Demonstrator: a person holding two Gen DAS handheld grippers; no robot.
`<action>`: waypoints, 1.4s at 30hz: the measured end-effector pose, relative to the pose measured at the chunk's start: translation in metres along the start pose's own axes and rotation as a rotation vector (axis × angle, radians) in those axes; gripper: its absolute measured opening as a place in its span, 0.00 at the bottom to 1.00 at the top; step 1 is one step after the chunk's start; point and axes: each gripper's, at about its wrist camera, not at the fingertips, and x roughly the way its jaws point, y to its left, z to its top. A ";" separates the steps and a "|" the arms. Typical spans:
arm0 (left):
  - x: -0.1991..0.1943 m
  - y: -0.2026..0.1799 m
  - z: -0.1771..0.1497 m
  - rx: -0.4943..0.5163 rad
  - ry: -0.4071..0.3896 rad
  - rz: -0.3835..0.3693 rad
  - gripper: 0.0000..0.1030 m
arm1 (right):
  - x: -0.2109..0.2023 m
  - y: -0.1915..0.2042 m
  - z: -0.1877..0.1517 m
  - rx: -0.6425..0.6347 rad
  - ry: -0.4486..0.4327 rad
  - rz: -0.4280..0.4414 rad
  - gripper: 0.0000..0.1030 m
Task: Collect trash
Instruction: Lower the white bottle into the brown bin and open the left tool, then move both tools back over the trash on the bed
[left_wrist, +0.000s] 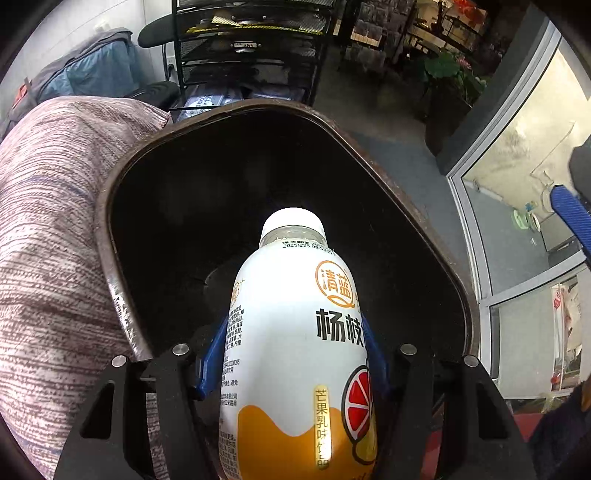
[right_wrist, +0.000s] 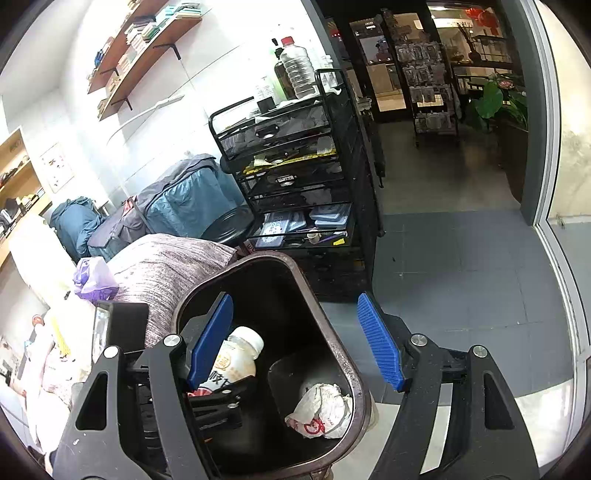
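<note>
My left gripper (left_wrist: 295, 347) is shut on a white and orange drink bottle (left_wrist: 295, 350) with a white cap. It holds the bottle cap-first over the mouth of a dark brown trash bin (left_wrist: 107, 229). From the right wrist view the same bottle (right_wrist: 236, 358) shows inside the bin's rim (right_wrist: 354, 373), with the left gripper's black frame below it. A crumpled white paper wrapper (right_wrist: 321, 410) lies at the bottom of the bin. My right gripper (right_wrist: 295, 339) hangs above the bin, open, with nothing between its blue pads.
A striped fabric cushion (left_wrist: 48, 229) presses against the bin's left side. Behind the bin stands a black mesh drawer cart (right_wrist: 295, 177) with bottles on top. Blue bags (right_wrist: 184, 199) lean on the wall. Grey tiled floor (right_wrist: 461, 266) and a glass door frame lie to the right.
</note>
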 end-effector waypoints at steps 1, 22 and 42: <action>0.002 0.000 0.001 0.002 0.004 0.006 0.59 | 0.000 0.000 0.000 0.001 0.000 0.000 0.68; -0.056 -0.001 -0.011 0.054 -0.157 0.095 0.80 | -0.014 0.011 0.004 -0.018 -0.058 0.013 0.79; -0.187 0.054 -0.095 -0.111 -0.548 0.266 0.93 | -0.023 0.091 -0.020 -0.211 -0.101 0.192 0.80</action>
